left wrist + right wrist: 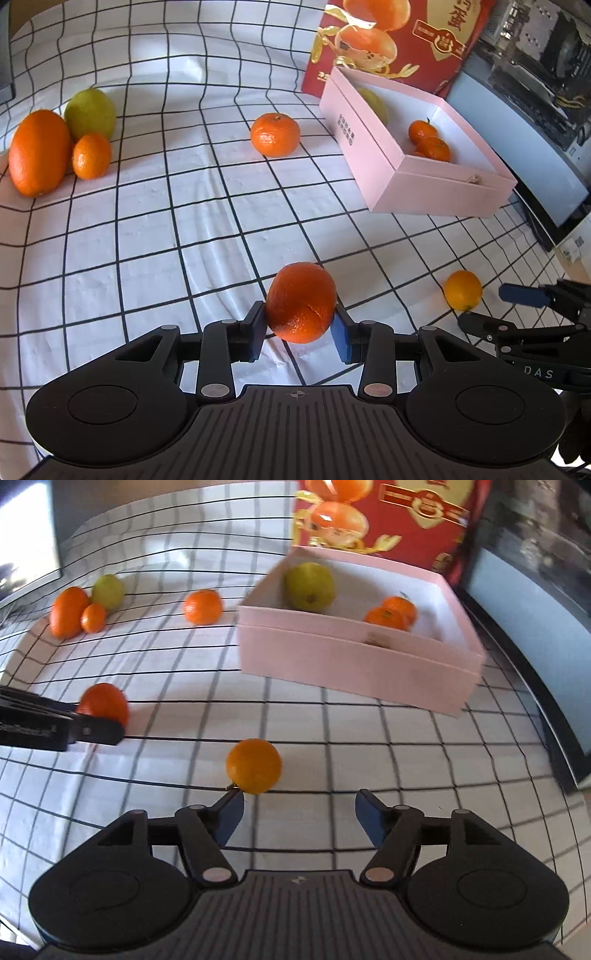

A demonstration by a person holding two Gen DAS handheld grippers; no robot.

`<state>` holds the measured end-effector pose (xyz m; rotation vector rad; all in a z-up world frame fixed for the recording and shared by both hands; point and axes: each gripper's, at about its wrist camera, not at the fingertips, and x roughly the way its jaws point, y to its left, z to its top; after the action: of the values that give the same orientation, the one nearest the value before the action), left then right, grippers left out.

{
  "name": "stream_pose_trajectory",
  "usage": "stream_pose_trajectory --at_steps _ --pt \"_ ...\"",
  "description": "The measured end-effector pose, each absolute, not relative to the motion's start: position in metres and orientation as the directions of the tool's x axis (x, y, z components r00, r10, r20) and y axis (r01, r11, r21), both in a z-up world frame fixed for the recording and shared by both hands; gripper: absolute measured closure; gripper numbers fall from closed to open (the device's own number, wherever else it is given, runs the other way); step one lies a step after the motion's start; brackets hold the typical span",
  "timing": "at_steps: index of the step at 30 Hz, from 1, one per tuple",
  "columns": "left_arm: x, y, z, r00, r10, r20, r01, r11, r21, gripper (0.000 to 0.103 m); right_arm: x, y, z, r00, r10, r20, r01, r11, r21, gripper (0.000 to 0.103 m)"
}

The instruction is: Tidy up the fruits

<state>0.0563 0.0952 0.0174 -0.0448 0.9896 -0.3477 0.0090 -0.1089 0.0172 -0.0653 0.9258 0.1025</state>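
My left gripper point(300, 313) is shut on a deep-orange mandarin point(301, 299), with a pad pressed against each side of it, just above the checked cloth. From the right wrist view the same mandarin point(105, 701) sits at the far left in that gripper's fingers point(98, 731). My right gripper point(300, 797) is open with nothing between its pads. A small yellow-orange fruit point(254, 765) lies on the cloth just ahead of its left fingertip. The open pink box point(351, 664) beyond holds a green fruit point(310, 587) and a few mandarins point(391, 614).
At the far left a large orange point(38, 153), a green fruit point(90, 112) and a small mandarin point(91, 156) sit together. Another mandarin point(275, 134) lies alone mid-cloth. A red carton point(399, 37) stands behind the box. The table ends at the right.
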Motion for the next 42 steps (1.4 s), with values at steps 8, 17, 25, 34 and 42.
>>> stream_pose_trajectory --at_steps 8,17,25,34,42 --pt "0.056 0.093 0.017 0.505 -0.290 -0.813 0.259 0.949 -0.178 0.061 0.003 -0.125 0.020 0.614 0.028 -0.789 -0.046 0.999 0.000 0.036" --pt "0.051 0.093 0.017 0.514 -0.283 -0.810 0.278 0.948 -0.155 0.061 0.004 -0.117 0.019 0.602 0.065 -0.796 -0.087 0.996 0.015 0.036" --pt "0.055 0.086 0.018 0.512 -0.248 -0.823 0.271 0.955 -0.120 0.061 0.024 -0.124 0.019 0.638 0.038 -0.769 -0.063 0.998 -0.004 0.036" --pt "0.056 0.083 0.017 0.514 -0.239 -0.824 0.280 0.955 -0.102 0.061 0.045 -0.133 0.012 0.631 0.044 -0.775 -0.070 0.998 0.000 0.061" --pt "0.056 0.084 0.017 0.514 -0.246 -0.822 0.273 0.955 -0.114 0.061 0.042 -0.127 0.016 0.620 0.074 -0.781 -0.118 0.993 0.001 0.077"
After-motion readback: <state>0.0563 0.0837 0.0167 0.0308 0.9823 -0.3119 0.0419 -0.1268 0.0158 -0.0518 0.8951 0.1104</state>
